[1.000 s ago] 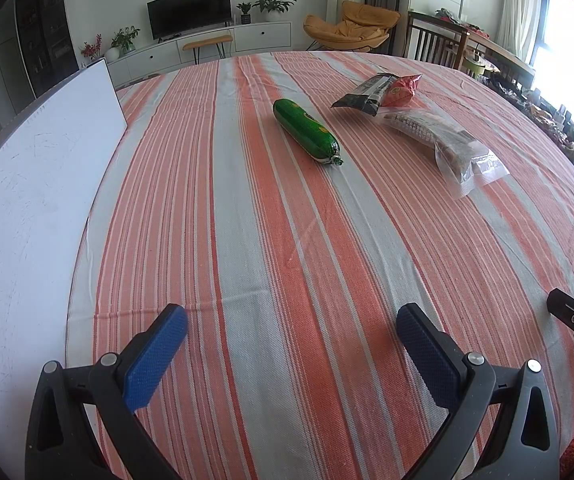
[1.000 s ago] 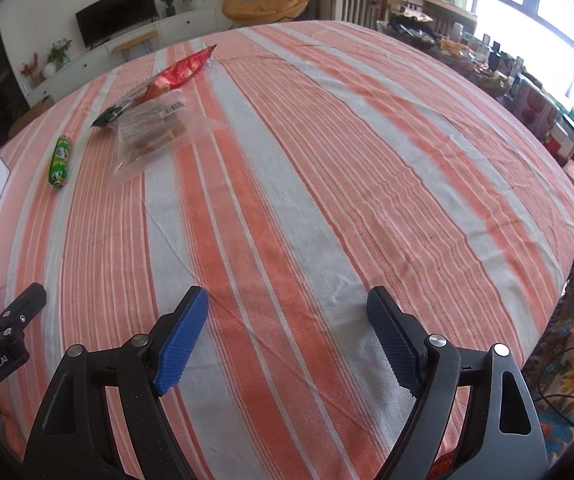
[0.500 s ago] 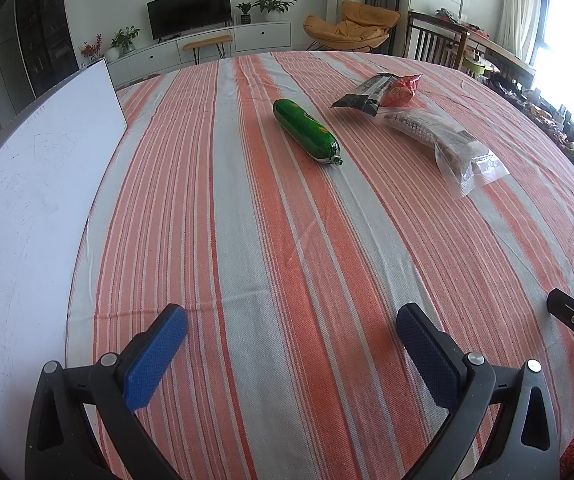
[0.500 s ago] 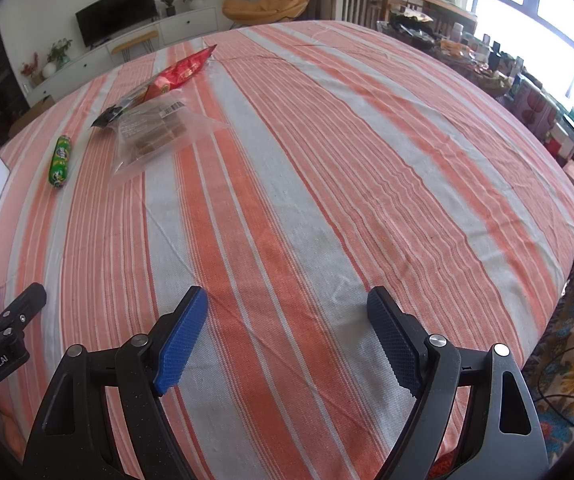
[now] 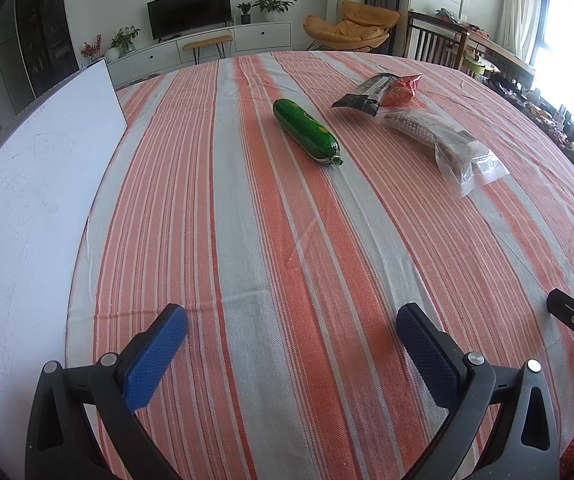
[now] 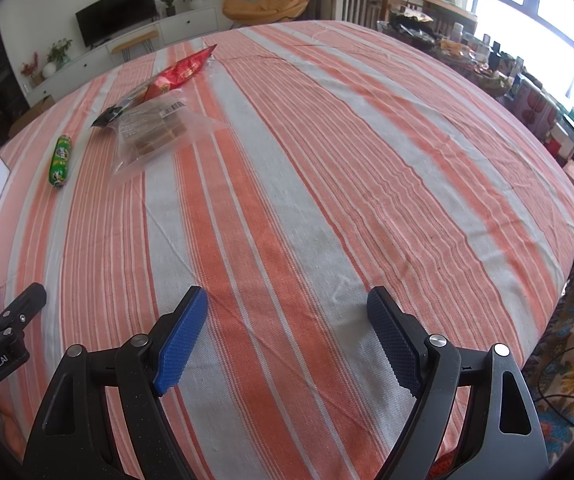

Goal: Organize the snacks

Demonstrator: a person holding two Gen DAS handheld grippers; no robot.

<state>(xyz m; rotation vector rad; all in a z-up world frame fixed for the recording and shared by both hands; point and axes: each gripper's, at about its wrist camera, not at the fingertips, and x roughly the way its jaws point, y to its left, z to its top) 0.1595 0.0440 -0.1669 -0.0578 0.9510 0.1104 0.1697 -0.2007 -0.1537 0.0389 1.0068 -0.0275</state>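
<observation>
Three snacks lie at the far side of the orange-and-grey striped tablecloth (image 5: 287, 240). A green sausage-shaped pack (image 5: 307, 132) (image 6: 59, 161) lies nearest the middle. Beside it sit a red-and-black snack bag (image 5: 383, 90) (image 6: 167, 80) and a clear bag of brown biscuits (image 5: 443, 146) (image 6: 159, 132). My left gripper (image 5: 291, 320) hovers open over the near cloth, with nothing between its blue pads. Over bare cloth, well short of the snacks, my right gripper (image 6: 287, 308) stands equally wide and empty. Each gripper shows at the edge of the other's view.
A white board (image 5: 27, 184) lies along the table's left side. Behind the table are a TV cabinet (image 5: 207, 44), an orange chair (image 5: 351, 28) and wooden chairs. A cluttered side table (image 6: 487, 60) stands to the right by the window.
</observation>
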